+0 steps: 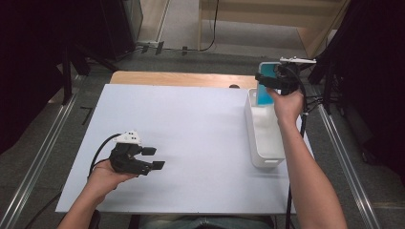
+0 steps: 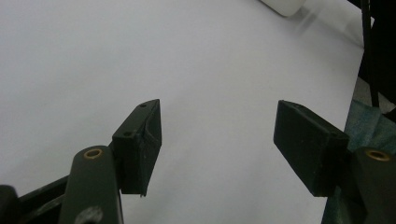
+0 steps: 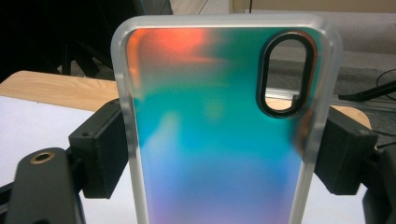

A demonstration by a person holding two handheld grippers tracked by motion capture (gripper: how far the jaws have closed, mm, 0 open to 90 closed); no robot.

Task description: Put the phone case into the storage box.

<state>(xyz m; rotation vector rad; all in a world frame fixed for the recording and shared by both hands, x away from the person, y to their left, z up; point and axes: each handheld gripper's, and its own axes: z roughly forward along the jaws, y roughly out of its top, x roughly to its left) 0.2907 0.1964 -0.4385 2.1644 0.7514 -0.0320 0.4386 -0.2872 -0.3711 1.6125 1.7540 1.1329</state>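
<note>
Pinching an upright phone case (image 3: pixel 217 140), teal-to-purple with frosted rim and oval camera hole, the right gripper (image 1: pixel 272 81) holds it over the white bin (image 1: pixel 264 143) at two o'clock; left gripper (image 1: pixel 150 158) gapes.

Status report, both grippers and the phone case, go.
Right gripper shut on phone case, held upright above the far end of the white bin. Left gripper open, holding nothing, low over the white table. Nothing in the way.

— What colours does the phone case (image 3: pixel 219 154) show?
— Teal and blue, orange at the top, violet low down, with a frosted white rim.
— The bin (image 1: pixel 263 138)?
— White, on a pale table (image 1: pixel 191 138).
</note>
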